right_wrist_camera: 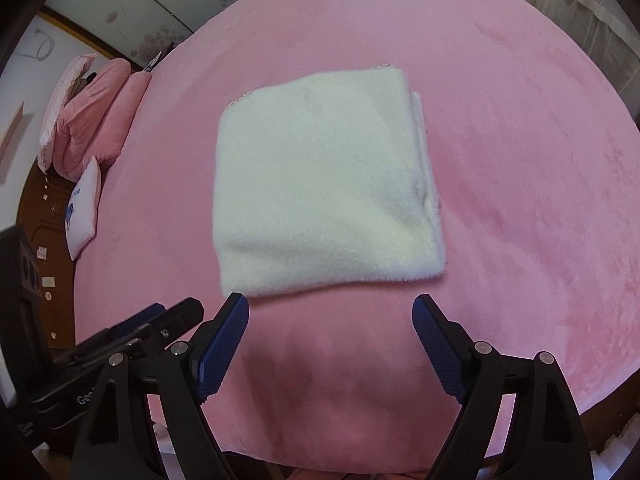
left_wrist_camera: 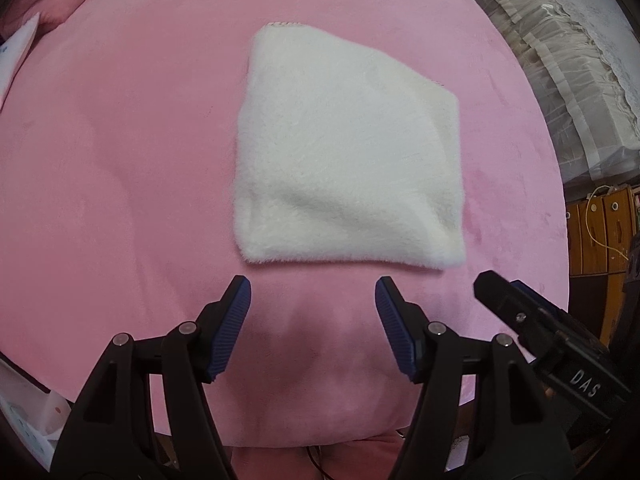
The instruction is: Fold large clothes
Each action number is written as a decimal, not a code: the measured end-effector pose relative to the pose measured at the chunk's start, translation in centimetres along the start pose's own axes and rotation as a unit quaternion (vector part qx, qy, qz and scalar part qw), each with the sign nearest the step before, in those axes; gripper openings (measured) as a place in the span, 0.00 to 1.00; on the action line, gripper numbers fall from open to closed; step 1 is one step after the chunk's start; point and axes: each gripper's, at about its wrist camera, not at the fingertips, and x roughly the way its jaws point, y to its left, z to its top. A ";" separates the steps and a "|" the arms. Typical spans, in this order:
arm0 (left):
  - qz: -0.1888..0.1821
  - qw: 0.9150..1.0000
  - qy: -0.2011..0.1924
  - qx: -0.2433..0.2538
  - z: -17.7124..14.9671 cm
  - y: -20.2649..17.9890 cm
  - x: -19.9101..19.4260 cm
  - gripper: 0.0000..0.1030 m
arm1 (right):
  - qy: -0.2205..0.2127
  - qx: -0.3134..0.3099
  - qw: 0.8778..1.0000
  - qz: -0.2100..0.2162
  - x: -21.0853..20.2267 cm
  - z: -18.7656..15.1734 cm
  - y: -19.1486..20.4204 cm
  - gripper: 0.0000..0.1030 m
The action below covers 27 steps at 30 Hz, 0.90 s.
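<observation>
One folded white fleece garment [right_wrist_camera: 324,184] lies on one pink bed [right_wrist_camera: 520,120]. Two hand-held grippers hang over the bed's near edge: the left hand-held gripper [left_wrist_camera: 313,292] and the right hand-held gripper [right_wrist_camera: 331,310]. At the bed's head, two pink pillows [right_wrist_camera: 100,116] and one white cushion [right_wrist_camera: 84,208].

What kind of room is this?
Most likely a bedroom: a wide bed under a pink plush blanket, pink pillows stacked at its head, and a folded white fleecy garment lying on top.
</observation>
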 end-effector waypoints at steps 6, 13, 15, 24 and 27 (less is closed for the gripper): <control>-0.006 0.999 0.008 -0.037 2.0 1.7 2.4 0.60 | 0.003 0.029 1.000 0.004 1.7 1.5 -2.1 0.83; -0.053 0.996 0.065 -0.006 7.8 3.6 7.9 0.60 | 0.048 0.087 0.993 0.061 7.7 7.2 -8.7 0.83; -0.068 0.996 0.064 -0.016 9.0 4.3 8.6 0.60 | 0.069 0.095 0.990 0.077 9.7 8.9 -10.4 0.83; -0.130 0.988 0.071 -0.032 13.5 7.8 13.2 0.62 | 0.108 0.171 0.954 0.220 18.0 14.1 -15.2 0.80; -0.164 0.983 0.064 -0.051 14.1 9.2 14.5 0.67 | 0.101 0.176 0.946 0.253 19.0 15.0 -15.0 0.79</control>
